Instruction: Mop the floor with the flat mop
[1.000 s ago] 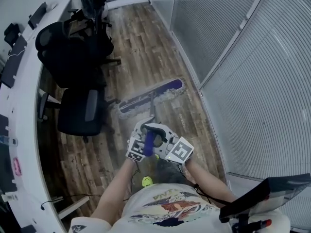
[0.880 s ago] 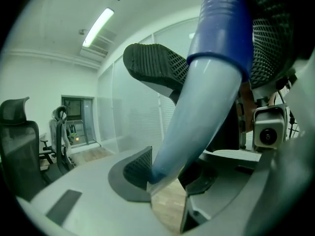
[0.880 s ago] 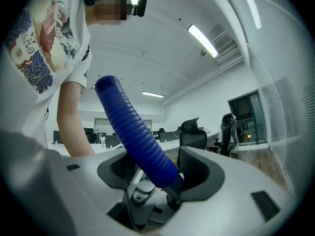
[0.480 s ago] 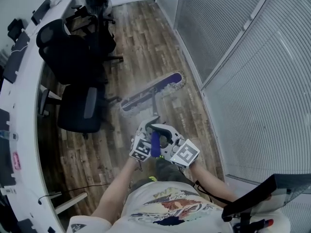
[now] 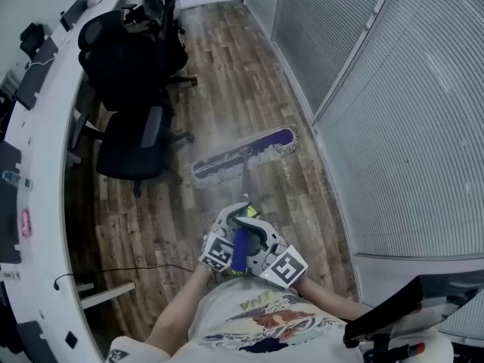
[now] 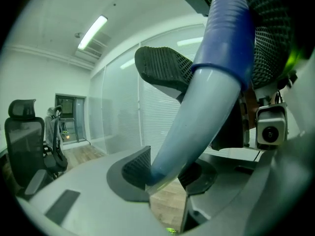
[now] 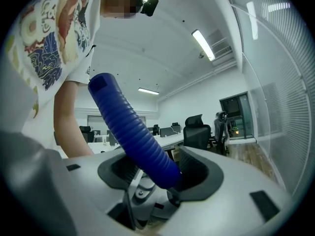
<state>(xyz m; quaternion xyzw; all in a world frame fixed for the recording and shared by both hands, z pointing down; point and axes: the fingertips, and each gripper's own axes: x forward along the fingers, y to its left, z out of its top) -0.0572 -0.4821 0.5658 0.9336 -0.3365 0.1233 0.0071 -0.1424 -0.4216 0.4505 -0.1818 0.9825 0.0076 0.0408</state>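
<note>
Grip is two-handed: the left gripper (image 6: 165, 173) is clamped on the pale pole (image 6: 206, 107) of the flat mop (image 5: 246, 178). The right gripper (image 7: 157, 173) pinches the blue ribbed grip (image 7: 133, 132) at its top end. Its mop head (image 5: 265, 142) lies flat on the wood floor (image 5: 227, 59), one end just beside the foot of the glass partition (image 5: 393, 127). Black office chairs (image 5: 128, 146) stand farther from that partition.

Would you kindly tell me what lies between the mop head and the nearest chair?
Only a bare strip of wooden floor separates the mop head from the black chair, as the head view shows.
</note>
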